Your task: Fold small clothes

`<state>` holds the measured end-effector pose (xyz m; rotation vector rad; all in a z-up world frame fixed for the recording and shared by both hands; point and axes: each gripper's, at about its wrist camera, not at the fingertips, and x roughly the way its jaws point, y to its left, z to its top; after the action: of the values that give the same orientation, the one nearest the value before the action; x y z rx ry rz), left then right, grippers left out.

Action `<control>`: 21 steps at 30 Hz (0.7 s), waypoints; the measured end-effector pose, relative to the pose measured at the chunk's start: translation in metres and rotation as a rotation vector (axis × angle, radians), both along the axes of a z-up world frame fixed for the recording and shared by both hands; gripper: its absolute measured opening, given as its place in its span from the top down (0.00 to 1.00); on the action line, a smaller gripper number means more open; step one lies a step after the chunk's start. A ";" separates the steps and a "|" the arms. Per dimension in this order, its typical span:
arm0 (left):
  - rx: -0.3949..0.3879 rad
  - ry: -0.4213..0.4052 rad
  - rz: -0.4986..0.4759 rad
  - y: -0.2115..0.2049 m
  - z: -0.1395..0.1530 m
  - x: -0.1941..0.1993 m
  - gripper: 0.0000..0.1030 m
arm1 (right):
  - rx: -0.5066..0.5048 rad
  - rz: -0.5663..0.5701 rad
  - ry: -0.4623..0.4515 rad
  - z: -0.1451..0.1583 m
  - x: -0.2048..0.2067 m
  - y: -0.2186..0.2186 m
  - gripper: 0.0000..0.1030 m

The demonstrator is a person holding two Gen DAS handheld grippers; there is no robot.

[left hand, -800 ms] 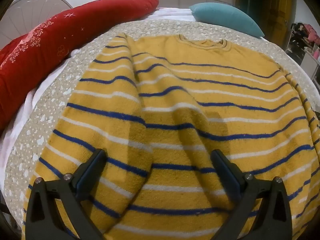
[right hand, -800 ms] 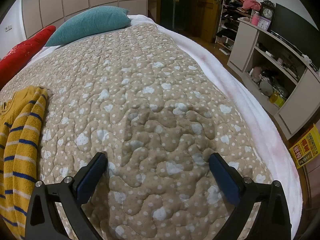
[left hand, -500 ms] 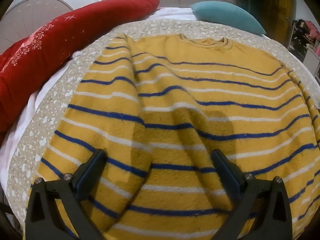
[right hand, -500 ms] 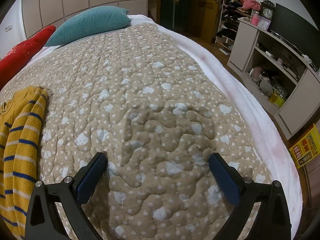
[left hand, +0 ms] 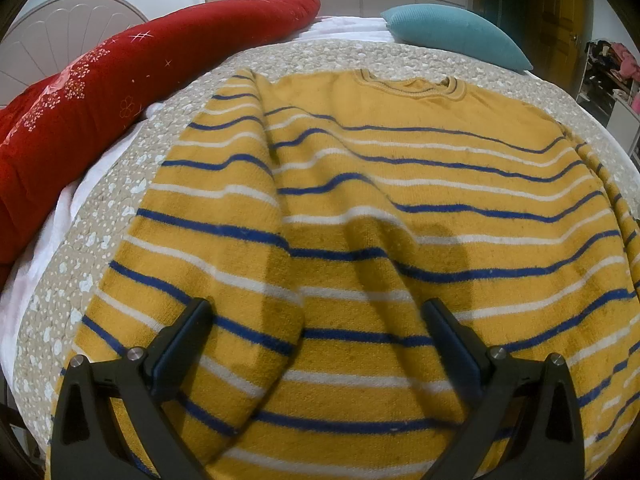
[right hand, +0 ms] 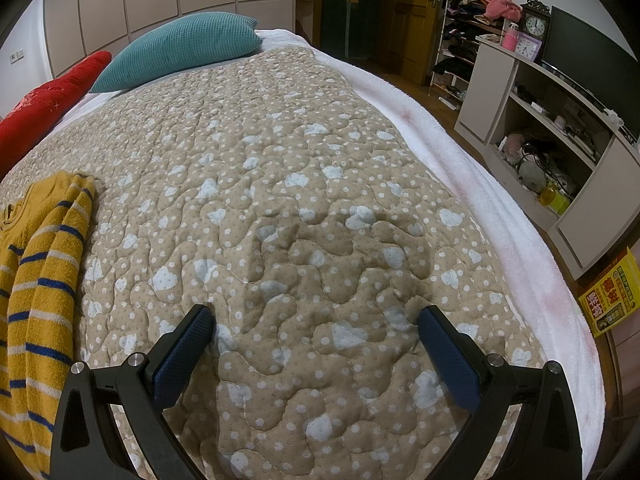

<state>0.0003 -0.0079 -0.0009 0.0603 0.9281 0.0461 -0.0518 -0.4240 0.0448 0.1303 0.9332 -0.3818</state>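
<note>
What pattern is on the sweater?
Mustard yellow sweater with thin blue and white stripes; clearest in left wrist view.

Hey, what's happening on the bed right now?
A person with a gripper in each hand is about to fold a striped sweater spread on the quilt. The left gripper hangs open above the sweater; the right gripper is open over bare quilt. Nothing is held, and no fold is made yet.

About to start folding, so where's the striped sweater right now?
The yellow striped sweater lies spread on the beige quilt, filling the left wrist view, collar toward the teal pillow. In the right wrist view only its edge shows at far left.
</note>
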 end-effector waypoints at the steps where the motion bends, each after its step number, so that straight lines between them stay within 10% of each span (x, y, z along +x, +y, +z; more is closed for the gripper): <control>1: 0.000 0.000 0.000 0.000 0.000 0.000 0.00 | 0.000 0.000 0.000 0.000 0.000 0.000 0.00; 21: -0.006 -0.003 0.000 0.000 0.001 0.000 0.00 | 0.000 0.000 0.000 0.000 0.000 0.000 0.00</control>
<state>-0.0002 -0.0078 0.0005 0.0541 0.9257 0.0433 -0.0518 -0.4240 0.0448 0.1304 0.9331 -0.3818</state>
